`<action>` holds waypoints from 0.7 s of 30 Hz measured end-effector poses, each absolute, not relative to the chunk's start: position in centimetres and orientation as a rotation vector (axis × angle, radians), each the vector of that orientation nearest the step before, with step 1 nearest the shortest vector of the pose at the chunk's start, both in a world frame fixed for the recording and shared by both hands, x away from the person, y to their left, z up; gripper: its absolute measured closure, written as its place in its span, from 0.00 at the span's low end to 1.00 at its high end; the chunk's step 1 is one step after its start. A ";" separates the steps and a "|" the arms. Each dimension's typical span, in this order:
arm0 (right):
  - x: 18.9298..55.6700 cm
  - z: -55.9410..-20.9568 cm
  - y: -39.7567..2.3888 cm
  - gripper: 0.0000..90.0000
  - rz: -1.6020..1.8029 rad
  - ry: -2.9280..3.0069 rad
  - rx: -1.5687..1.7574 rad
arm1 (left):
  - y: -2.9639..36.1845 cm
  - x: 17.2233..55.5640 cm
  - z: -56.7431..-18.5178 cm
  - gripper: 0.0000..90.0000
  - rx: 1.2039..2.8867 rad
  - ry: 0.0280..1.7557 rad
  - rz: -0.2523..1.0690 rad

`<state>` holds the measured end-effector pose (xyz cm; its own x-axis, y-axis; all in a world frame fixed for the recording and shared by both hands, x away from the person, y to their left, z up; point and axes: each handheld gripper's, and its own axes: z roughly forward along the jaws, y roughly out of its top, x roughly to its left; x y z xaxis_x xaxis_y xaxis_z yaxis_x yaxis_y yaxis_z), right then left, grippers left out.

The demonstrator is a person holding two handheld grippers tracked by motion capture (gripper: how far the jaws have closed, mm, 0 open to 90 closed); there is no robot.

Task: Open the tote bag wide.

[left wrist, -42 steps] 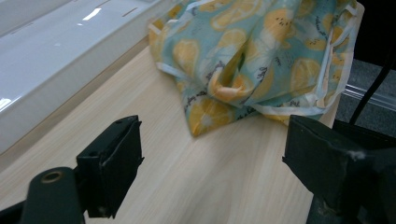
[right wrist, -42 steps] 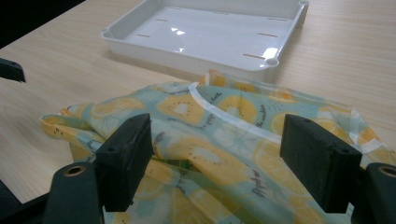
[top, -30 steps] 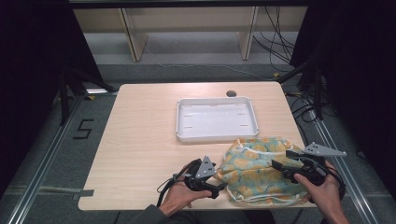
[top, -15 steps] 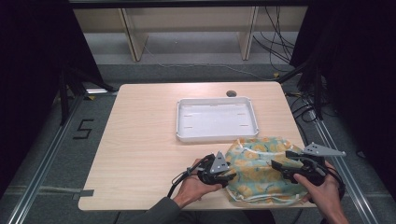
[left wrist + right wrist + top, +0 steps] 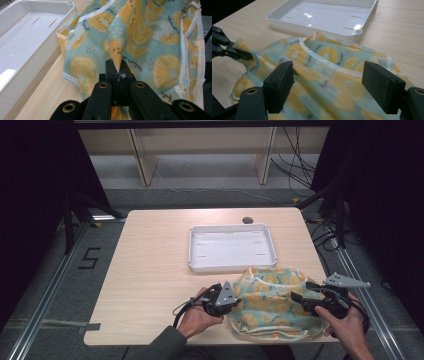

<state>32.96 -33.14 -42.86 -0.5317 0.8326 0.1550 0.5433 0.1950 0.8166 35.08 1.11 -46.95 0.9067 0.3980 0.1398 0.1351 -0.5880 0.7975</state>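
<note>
A pale wooden bench (image 5: 150, 270) seen from above, with a person's forearms coming in from the near edge, a gripper in each hand. A crumpled cloth (image 5: 272, 302) printed with orange slices on pale blue-green lies at the near right corner of the bench. Just beyond it, touching or almost touching its far edge, sits a shallow white tray (image 5: 200, 265), with nothing lying in it.

The left gripper (image 5: 231, 303) is at the cloth's left edge. Its jaws have just been closing and are now clamped on a fold of the cloth; in the left gripper view the cloth (image 5: 140, 42) rises in a pinched ridge from between the two black jaws, with the tray (image 5: 27, 42) off to the left.

The right gripper (image 5: 302, 295) hovers over the right part of the cloth, its jaws pointing left. In the right gripper view its jaws stand wide apart above the cloth (image 5: 324, 72), gripping nothing, and the white binding of a curved edge shows between them. Farther off at the left, the left gripper (image 5: 243, 55) pinches the cloth. The tray (image 5: 317, 27) lies beyond.
</note>
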 end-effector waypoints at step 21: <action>33.0 -43.0 -32.4 0.30 1.290 2.185 1.295 | 11.4 33.5 -46.2 0.99 2.214 0.538 0.429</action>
